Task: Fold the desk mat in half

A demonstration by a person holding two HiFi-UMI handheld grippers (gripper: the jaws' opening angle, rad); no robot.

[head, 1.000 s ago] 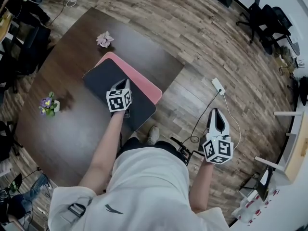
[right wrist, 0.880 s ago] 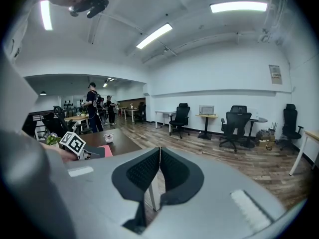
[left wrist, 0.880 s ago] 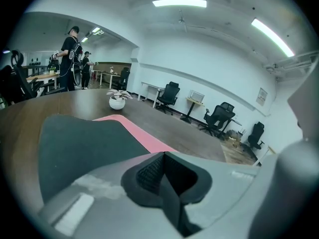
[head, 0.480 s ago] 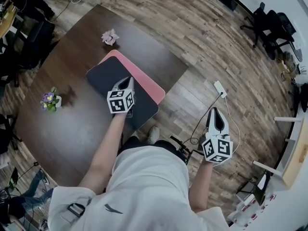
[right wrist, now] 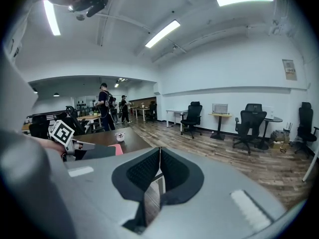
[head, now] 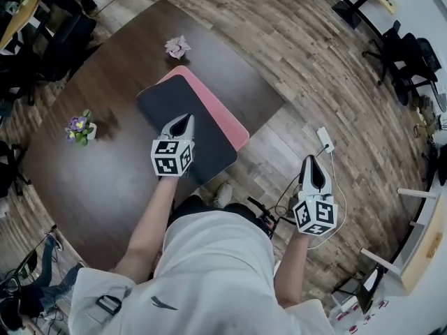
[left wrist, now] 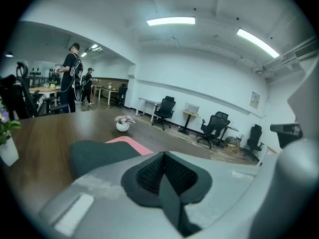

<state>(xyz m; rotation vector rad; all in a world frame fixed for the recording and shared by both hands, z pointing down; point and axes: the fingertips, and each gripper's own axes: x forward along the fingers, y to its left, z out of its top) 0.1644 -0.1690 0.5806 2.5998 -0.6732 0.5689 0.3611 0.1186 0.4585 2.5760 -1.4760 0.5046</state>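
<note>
- Desk mat (head: 174, 103) sat on the dark wood table (head: 84, 180), toward the table's right edge, with its near corner right up at that edge.
- It looked doubled over: the dark grey layer was on top, and a pink layer (head: 227, 123) showed as a strip along its far and right sides.
- The left gripper (head: 184, 119) was over the near half of the mat, pointing away from the person. In the left gripper view its jaws were pressed together with nothing caught in them, and the mat (left wrist: 99, 151) lay beyond the tips.
- The right gripper (head: 312, 160) was well off the table, out over the plank floor on the person's right. Its jaws were also clenched at the tips, with nothing held; you could just see floor through the slot lower down.
- A small white pot with a pinkish plant (head: 177, 46) stood near the table's far corner, well clear of the mat.
- Another little pot with purple flowers (head: 81, 128) was over by the table's left edge.
- A white power strip (head: 323, 139) lay on the floor past the right gripper, with its cable trailing back toward the person.
- One shoe (head: 222, 195) poked out just below the table's near edge.
</note>
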